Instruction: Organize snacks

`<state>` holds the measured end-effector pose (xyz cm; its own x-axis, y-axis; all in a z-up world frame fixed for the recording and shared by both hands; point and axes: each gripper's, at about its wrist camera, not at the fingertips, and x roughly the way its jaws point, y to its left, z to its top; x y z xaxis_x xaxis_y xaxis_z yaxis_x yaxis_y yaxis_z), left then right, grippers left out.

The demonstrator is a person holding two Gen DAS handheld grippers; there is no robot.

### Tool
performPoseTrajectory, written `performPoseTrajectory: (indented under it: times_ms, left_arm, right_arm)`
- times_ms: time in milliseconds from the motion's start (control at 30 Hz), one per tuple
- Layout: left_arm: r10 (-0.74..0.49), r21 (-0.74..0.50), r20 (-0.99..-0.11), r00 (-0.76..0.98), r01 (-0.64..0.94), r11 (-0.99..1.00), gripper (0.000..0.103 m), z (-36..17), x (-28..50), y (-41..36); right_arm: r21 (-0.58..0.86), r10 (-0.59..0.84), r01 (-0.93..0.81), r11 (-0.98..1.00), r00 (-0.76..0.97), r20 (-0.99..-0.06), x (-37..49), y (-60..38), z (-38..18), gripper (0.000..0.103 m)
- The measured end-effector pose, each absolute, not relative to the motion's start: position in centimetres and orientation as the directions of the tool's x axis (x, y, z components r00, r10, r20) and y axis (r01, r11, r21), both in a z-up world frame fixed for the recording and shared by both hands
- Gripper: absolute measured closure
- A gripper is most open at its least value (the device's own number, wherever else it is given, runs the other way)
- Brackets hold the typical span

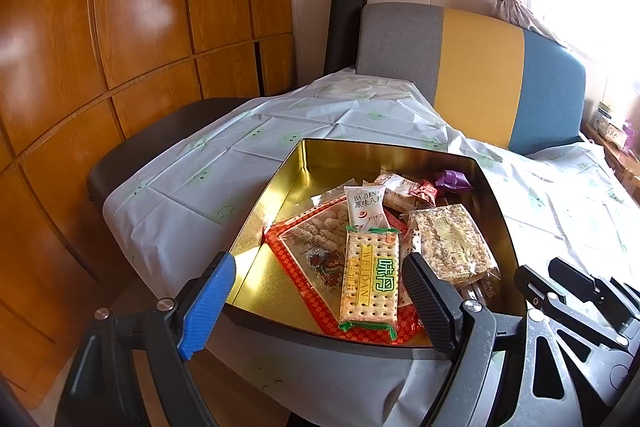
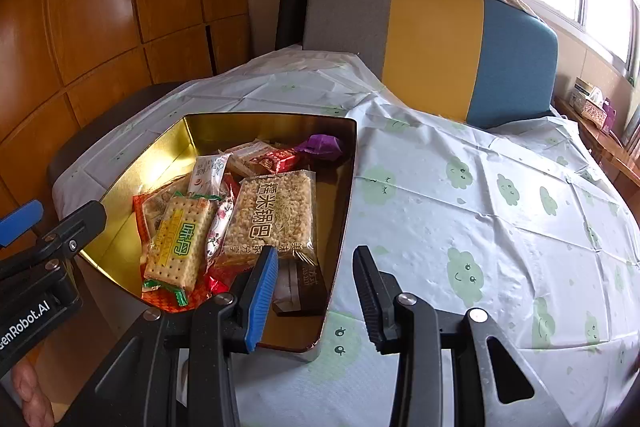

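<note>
A gold-lined tin on the table holds several snack packs. A cracker pack lies on a red-edged biscuit bag. A rice crisp pack, a white sachet, a purple candy and a brown bar lie beside them. My left gripper is open and empty, just above the tin's near edge and the cracker pack. My right gripper is open and empty, straddling the tin's near right wall.
The table wears a white cloth with green clouds. A grey, yellow and blue sofa back stands behind it. Wooden cabinets line the left. A dark chair sits at the table's left edge. A shelf with small boxes runs under the window.
</note>
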<state>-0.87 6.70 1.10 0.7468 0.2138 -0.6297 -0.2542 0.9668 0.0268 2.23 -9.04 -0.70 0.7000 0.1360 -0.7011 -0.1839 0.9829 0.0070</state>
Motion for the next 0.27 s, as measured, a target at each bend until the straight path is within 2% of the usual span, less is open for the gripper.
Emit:
performPoseTrajectory:
  times_ms: [267]
  left_arm:
    - [0.199, 0.005, -0.630, 0.751, -0.251, 0.968, 0.018, 0.87, -0.94, 7.06]
  right_arm:
    - [-0.003, 0.129, -0.185, 0.983, 0.697, -0.706, 2.29, -8.79, -0.75, 0.063]
